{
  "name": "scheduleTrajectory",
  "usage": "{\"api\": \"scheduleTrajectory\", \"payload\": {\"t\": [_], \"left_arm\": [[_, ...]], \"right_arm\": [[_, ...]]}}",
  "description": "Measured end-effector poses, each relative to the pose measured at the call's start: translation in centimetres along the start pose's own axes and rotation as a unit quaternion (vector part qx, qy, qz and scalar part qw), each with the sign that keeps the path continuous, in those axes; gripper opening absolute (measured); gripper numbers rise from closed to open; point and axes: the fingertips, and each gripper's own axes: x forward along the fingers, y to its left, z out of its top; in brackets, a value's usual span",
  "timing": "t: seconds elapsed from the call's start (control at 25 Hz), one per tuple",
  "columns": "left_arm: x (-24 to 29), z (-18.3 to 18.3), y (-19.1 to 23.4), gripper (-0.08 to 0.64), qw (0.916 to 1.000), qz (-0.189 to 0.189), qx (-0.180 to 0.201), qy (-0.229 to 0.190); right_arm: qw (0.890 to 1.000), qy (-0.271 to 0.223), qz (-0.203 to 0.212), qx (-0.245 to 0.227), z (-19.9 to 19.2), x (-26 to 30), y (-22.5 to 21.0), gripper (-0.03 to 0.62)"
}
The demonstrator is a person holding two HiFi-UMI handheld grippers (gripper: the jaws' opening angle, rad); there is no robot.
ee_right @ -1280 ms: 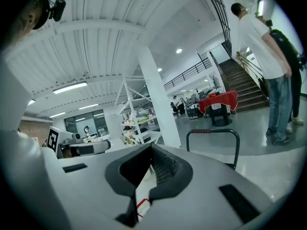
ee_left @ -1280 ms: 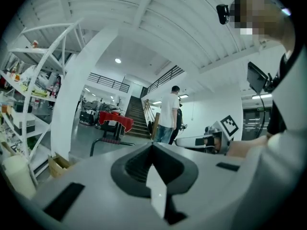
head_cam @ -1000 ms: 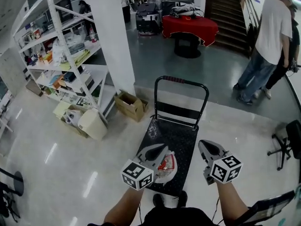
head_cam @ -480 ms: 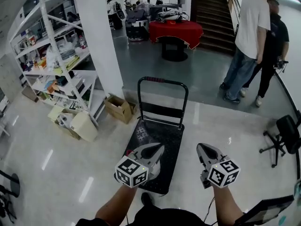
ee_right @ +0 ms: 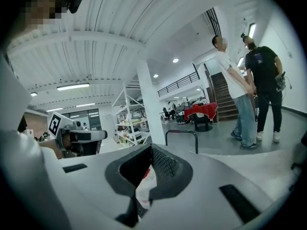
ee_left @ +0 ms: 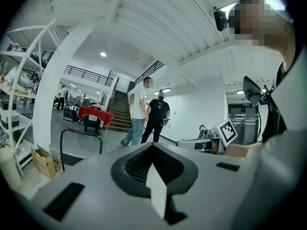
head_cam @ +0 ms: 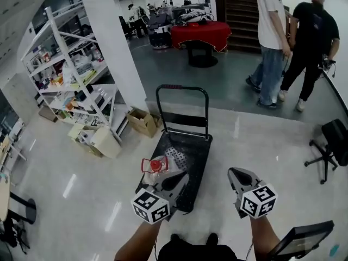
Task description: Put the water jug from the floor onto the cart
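The black flat cart (head_cam: pixel 187 151) with its upright push handle (head_cam: pixel 182 87) stands ahead of me on the shiny floor. A clear water jug (head_cam: pixel 154 167) with a red handle sits at the cart's near left edge, just beyond my left gripper (head_cam: pixel 184 176). I cannot tell whether it rests on the deck or the floor. The left gripper is shut and holds nothing; its jaws (ee_left: pixel 153 166) meet in the left gripper view. My right gripper (head_cam: pixel 235 174) hovers over bare floor right of the cart, also shut (ee_right: pixel 151 169). The cart handle (ee_right: pixel 181 133) shows beyond it.
A white pillar (head_cam: pixel 117 53) and white shelving (head_cam: pixel 70 80) stand at the left, with cardboard boxes (head_cam: pixel 142 121) at their foot. Two people (head_cam: pixel 272 42) stand at the back right by the stairs. An office chair (head_cam: pixel 329 145) is at the right, a red-clothed table (head_cam: pixel 201 34) further back.
The view has pulled back and the cart now lies farther ahead. The jug, earlier under the left gripper and then hidden by it, shows again beside its tip. Both grippers stayed shut.
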Motion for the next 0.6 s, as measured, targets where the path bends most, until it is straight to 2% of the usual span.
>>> {"api": "scheduleTrajectory", "payload": {"t": [0.12,0.28,0.48,0.6], "left_arm": [[-1.3,-0.8,-2.9,0.002,1.0000,-0.009,-0.003,0.003],[-4.5,-1.3,-6.8,0.002,0.9991,-0.041,0.008,-0.008],[-10.8,-3.8,-10.1,0.002,0.9967,-0.079,0.019,-0.001],[-14.2,-4.7,-11.2,0.002,0.9956,-0.093,0.008,-0.010]], "right_arm": [[1.000,-0.014,-0.004,0.000,0.2,-2.8,1.5,0.003],[1.000,-0.021,-0.018,-0.010,-0.4,-6.4,5.0,0.003],[0.999,-0.020,-0.044,0.009,-3.4,-9.9,10.9,0.003],[0.998,-0.010,-0.056,0.011,-5.1,-11.4,14.6,0.003]]}}
